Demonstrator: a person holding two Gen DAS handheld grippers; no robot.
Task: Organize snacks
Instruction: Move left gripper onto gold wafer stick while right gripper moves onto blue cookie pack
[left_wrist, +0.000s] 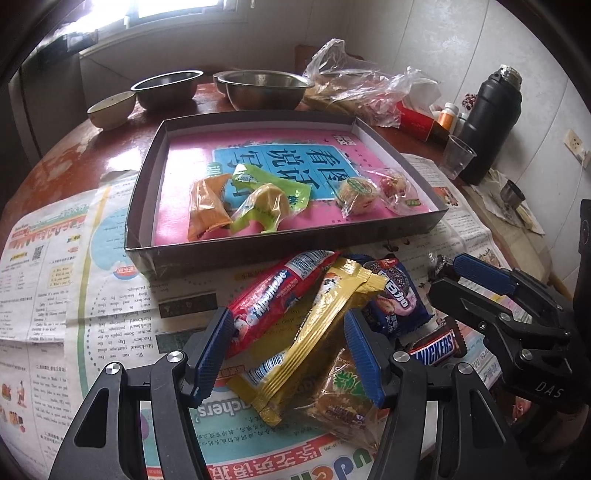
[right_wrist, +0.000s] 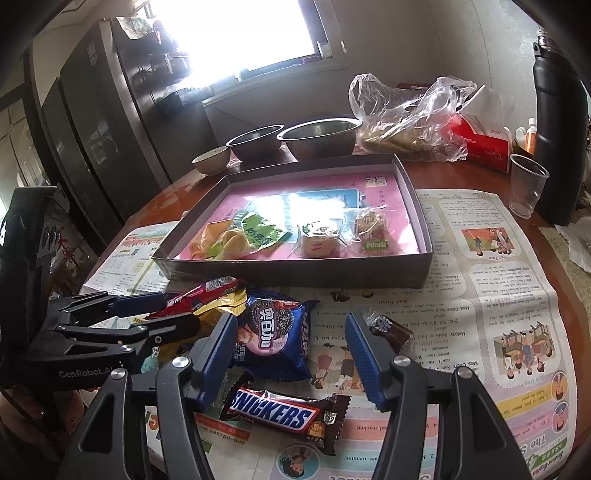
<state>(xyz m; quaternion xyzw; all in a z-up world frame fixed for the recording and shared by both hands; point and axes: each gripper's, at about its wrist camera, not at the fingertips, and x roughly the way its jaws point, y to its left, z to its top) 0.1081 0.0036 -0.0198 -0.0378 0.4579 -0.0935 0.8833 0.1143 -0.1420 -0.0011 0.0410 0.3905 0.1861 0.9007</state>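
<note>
A dark shallow box (left_wrist: 258, 247) (right_wrist: 295, 271) with a pink liner holds several wrapped snacks. In front of it, loose snacks lie on newspaper. A red pack (left_wrist: 266, 295) and a yellow pack (left_wrist: 314, 328) lie between the fingers of my open left gripper (left_wrist: 286, 314), with a brown pastry pack (left_wrist: 340, 398) beneath. My right gripper (right_wrist: 290, 316) is open over a blue Oreo pack (right_wrist: 273, 339) (left_wrist: 395, 299), with a Snickers bar (right_wrist: 284, 410) (left_wrist: 436, 347) nearer the camera. A small dark candy (right_wrist: 388, 328) lies by its right finger. Each gripper shows in the other's view: the right gripper (left_wrist: 443, 275) and the left gripper (right_wrist: 181, 308).
Two steel bowls (left_wrist: 258, 88) and a small ceramic bowl (left_wrist: 110, 107) stand behind the box. A crumpled plastic bag (left_wrist: 354, 77), a red carton (right_wrist: 484, 146), a clear plastic cup (right_wrist: 526, 184) and a black flask (left_wrist: 487, 122) crowd the right rear. Newspaper (right_wrist: 480, 295) covers the table.
</note>
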